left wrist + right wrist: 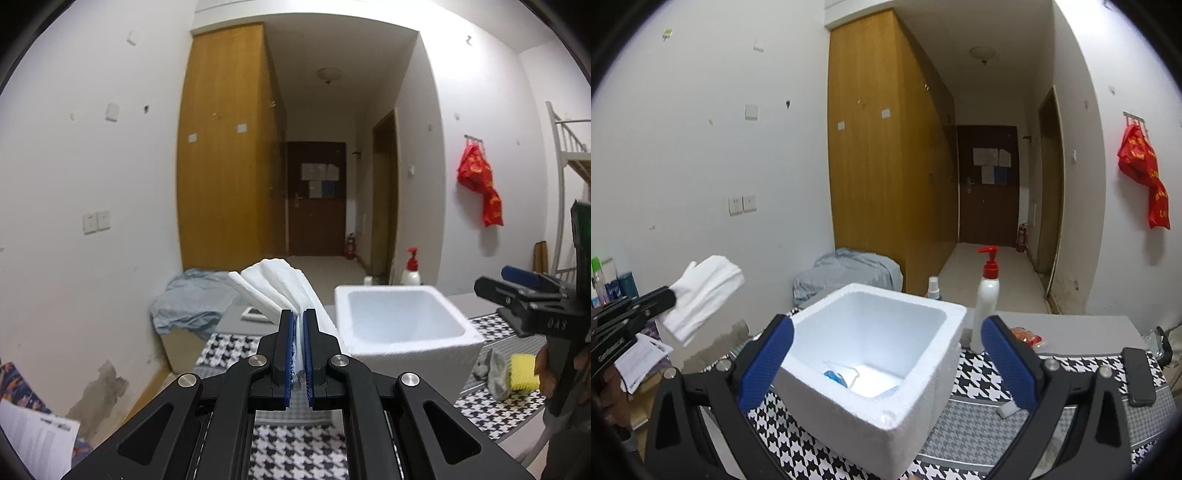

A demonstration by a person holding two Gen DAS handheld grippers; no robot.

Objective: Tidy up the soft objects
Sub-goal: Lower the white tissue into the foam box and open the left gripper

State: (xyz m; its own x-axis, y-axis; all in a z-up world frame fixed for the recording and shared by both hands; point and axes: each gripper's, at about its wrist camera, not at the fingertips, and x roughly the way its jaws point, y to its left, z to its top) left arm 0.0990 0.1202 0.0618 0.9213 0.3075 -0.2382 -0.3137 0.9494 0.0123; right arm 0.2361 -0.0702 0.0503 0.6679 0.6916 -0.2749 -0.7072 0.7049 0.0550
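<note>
Left claw (pixel 299 328): closed on a folded white cloth (pixel 284 288), which is held in the air above the counter's (pixel 229 347) houndstooth cover.
Cloth's axis: the long side is seen running up and away from the blue pads, tilted toward the upper left; the layers are fanned open at the far end.
Cloth's place: left of the white foam box (pixel 879 369) and apart from it, as seen from the right wrist, where the cloth (pixel 701 299) is clamped in the left claw (pixel 670 299).
Right claw (pixel 886 365): spread wide with nothing held, one blue pad at either side of the foam box.
Box contents: a blue-and-white item (pixel 842 376) is seen lying on the bottom.
Counter: a pump bottle (pixel 986 306) is stood just behind the box; a grey cloth (pixel 493 373) and a yellow brush (pixel 522 373) are laid together at right.
</note>
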